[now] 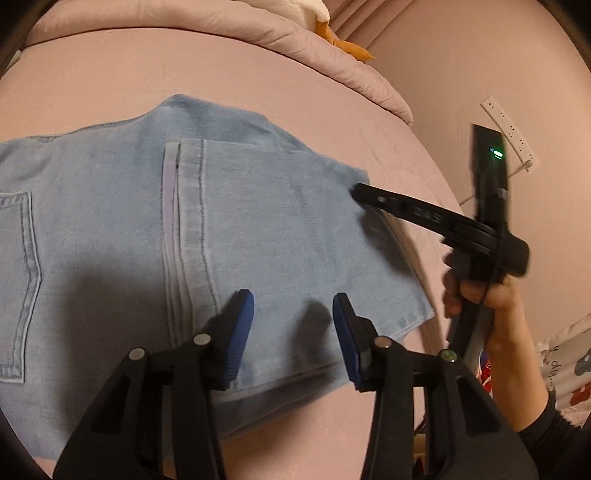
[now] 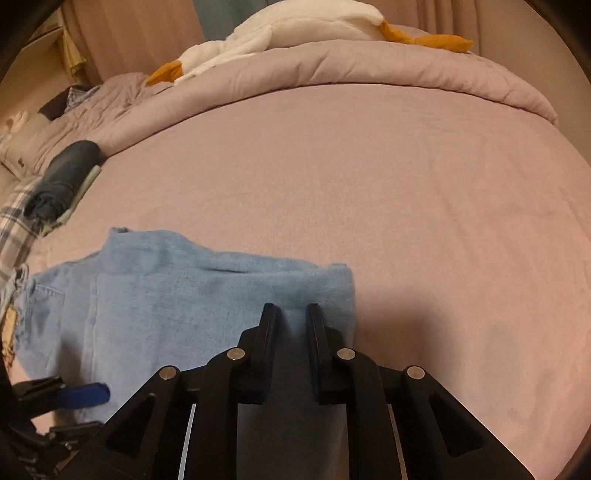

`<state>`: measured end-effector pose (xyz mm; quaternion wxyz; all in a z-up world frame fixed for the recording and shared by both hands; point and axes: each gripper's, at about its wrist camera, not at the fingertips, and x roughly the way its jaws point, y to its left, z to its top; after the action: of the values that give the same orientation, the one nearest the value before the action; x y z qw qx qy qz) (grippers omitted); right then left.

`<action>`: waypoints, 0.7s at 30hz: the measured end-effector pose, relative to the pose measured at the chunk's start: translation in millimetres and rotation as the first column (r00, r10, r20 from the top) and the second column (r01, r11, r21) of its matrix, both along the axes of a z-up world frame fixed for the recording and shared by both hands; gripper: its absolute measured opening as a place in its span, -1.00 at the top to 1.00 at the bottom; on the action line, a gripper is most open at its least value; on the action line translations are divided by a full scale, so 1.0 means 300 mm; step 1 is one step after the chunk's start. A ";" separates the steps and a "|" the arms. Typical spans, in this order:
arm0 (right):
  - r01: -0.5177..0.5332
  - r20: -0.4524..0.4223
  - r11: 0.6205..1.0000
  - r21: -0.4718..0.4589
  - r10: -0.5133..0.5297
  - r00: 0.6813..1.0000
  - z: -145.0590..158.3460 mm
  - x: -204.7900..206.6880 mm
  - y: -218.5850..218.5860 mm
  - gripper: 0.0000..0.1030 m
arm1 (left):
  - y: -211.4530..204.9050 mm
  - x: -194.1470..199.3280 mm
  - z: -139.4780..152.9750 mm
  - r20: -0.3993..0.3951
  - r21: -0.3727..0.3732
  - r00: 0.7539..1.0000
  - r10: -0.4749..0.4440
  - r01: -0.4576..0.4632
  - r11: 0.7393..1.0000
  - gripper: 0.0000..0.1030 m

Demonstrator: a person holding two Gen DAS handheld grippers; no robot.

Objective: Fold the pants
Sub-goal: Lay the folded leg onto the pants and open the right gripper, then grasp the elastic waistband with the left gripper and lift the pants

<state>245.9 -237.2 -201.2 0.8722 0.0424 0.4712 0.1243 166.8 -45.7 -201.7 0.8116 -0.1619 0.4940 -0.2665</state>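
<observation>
Light blue denim pants [image 1: 221,236] lie folded on the pink bed sheet [image 1: 258,85], with a back pocket at the left and a leg hem folded across the middle. My left gripper [image 1: 293,306] is open, its blue pads just above the near right part of the fold. My right gripper [image 2: 291,314] is open with a narrow gap, its tips over the pants' right edge [image 2: 221,295]. In the left wrist view the right gripper [image 1: 360,192] touches the far right corner of the fold. The left gripper's blue pad [image 2: 85,393] shows at the lower left of the right wrist view.
A rolled pink duvet [image 2: 332,62] with a white and orange plush toy [image 2: 295,29] lies along the far side of the bed. A dark rolled item [image 2: 66,173] and plaid fabric [image 2: 14,221] lie at the left. A wall with a power strip [image 1: 509,129] is right of the bed.
</observation>
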 end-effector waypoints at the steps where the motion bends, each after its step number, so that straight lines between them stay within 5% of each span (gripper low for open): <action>1: 0.001 0.013 1.000 -0.012 -0.001 1.000 0.021 -0.028 0.003 0.74 | 0.006 -0.004 -0.003 0.003 0.001 1.000 -0.001 0.001 1.000 0.15; 5: -0.071 0.099 0.997 0.003 0.070 0.993 0.078 -0.195 0.032 0.74 | 0.034 -0.039 -0.006 0.013 -0.014 1.000 0.015 -0.015 1.000 0.15; 8: -0.099 0.059 0.990 -0.103 0.105 0.993 -0.001 -0.340 0.085 0.74 | 0.027 -0.046 0.001 0.012 -0.022 1.000 0.024 -0.024 0.999 0.15; 10: -0.073 0.167 0.988 -0.134 0.095 0.981 -0.029 -0.465 0.099 0.74 | 0.047 -0.074 0.012 0.010 -0.030 0.999 0.037 -0.036 0.999 0.14; 13: -0.056 0.161 0.989 -0.134 0.077 0.984 -0.017 -0.531 0.110 0.74 | 0.095 -0.114 0.040 0.015 -0.059 0.998 0.064 -0.063 0.996 0.13; 14: -0.058 0.137 0.992 -0.110 0.073 0.988 -0.002 -0.542 0.104 0.74 | 0.130 -0.149 0.056 0.025 -0.081 0.997 0.075 -0.073 0.994 0.02; 15: -0.066 0.119 0.994 -0.089 0.076 0.990 0.007 -0.534 0.103 0.74 | 0.171 -0.189 0.067 0.019 -0.087 0.995 0.098 -0.096 0.992 -0.38; 16: -0.071 0.108 0.995 -0.065 0.078 0.991 0.013 -0.534 0.093 0.73 | 0.218 -0.233 0.070 0.017 -0.086 0.991 0.136 -0.134 0.987 -0.52; 19: -0.062 0.120 0.998 0.005 0.061 0.991 0.023 -0.584 0.068 0.72 | 0.364 -0.352 0.055 0.007 -0.147 0.974 0.229 -0.225 0.963 -0.55; 21: -0.069 0.137 0.997 0.031 0.064 0.988 0.025 -0.595 0.085 0.71 | 0.486 -0.433 0.026 -0.030 -0.161 0.939 0.342 -0.342 0.926 -0.55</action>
<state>67.4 -211.8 -193.6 0.8967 0.0337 0.4095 0.1646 37.0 100.0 -193.9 0.8292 -0.3117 0.4354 -0.1605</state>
